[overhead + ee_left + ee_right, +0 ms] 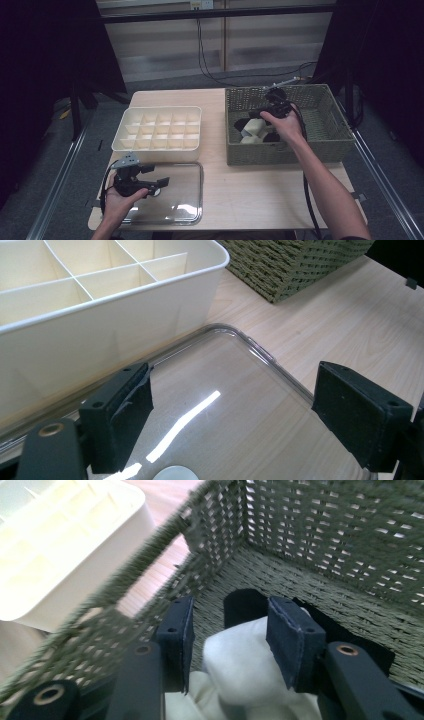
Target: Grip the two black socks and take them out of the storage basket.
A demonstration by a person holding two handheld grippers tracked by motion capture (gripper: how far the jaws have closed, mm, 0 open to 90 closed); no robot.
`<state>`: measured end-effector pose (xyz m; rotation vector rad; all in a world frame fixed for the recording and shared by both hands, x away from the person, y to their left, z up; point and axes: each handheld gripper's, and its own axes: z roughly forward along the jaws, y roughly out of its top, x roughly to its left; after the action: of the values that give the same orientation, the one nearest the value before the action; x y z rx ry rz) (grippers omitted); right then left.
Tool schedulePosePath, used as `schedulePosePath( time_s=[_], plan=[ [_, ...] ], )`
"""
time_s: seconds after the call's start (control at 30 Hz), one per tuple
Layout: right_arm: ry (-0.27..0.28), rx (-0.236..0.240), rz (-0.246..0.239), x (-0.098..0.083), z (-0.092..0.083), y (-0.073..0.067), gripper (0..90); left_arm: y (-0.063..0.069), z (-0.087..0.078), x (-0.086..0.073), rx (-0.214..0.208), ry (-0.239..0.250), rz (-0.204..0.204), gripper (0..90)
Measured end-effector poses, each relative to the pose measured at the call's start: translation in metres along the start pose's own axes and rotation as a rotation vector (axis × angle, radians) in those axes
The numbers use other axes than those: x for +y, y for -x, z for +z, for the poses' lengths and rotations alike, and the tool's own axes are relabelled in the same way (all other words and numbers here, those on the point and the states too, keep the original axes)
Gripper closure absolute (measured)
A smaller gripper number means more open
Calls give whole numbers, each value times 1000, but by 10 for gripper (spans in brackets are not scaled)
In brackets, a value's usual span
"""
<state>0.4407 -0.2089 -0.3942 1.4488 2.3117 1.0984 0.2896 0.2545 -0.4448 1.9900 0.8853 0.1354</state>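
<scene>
While the left tool (161, 181) waits with its jaws spread and nothing between them over the clear lid (192, 172) in the lower left of the high view, the right tool (256, 116) is down inside the woven basket (330, 147) at the right of the frame. In the right gripper view a white rolled sock (235, 665) sits between the two black pads (295, 640). The jaws are partly closed around it, but whether the pads already press the cloth cannot be told. More white and black rolls (272, 136) lie beneath and beside it, bunched at the basket's left end.

That bunching probably explains the approach: the hand comes in over the near rim and angles toward the left wall, where the rolls are. The divided cream tray (195, 142) stands left of the basket with its cells empty and facing up, likely the place meant for the rolls. The lid lies flat on the surface just in front of the tray, off and out of the way.

Room is tight on one side. The basket's left wall rises close to the left jaw in the right gripper view, so a lift would need to go straight up before crossing that rim. Bare surface lies between basket and tray, and the rest of the basket floor is open.
</scene>
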Motion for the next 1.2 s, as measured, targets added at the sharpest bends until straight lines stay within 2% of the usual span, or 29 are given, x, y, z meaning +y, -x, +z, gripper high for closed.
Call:
schedulePosePath(
  time_s=[0.1,0.23,0.4,0.43,0.47,0.53,0.57,0.63,0.67,0.8,0.97,1.03,1.13,1.2],
  plan=[
    [-68,-1,1,3,14,6,541,-1,2,2,2,5,-4,154],
    [-137,1,7,4,29,9,490,0,3,2,-1,1,3,152],
    [-225,-21,-26,5,48,13,455,-1,4,0,-3,-5,-1,149],
    [-234,-25,-31,5,51,15,455,-2,4,0,-1,-7,-1,149],
    [-242,-6,-20,5,54,17,453,-2,4,0,1,-6,-4,149],
    [-273,-24,-23,5,61,20,444,-3,4,-1,0,-5,-4,150],
    [-282,-14,-24,5,63,20,442,-3,4,-1,-1,-6,-2,151],
    [-286,-15,-35,5,65,21,410,-3,4,-2,4,-11,-3,151],
    [-290,-1,-33,4,66,21,388,-3,4,-2,2,-10,-4,150],
    [-332,-10,-40,1,71,21,353,-2,6,-2,-2,-18,5,151],
    [-390,-46,-66,-2,80,20,364,-1,6,-4,-3,-22,3,150],
    [-413,-60,-62,-2,81,20,408,-1,6,-4,-2,-20,4,150],
    [-437,-105,-75,-2,82,18,603,-2,6,-5,-3,-22,3,150],
    [-426,-107,-57,-1,79,20,701,-3,6,-6,-3,-22,2,150]
  ],
)
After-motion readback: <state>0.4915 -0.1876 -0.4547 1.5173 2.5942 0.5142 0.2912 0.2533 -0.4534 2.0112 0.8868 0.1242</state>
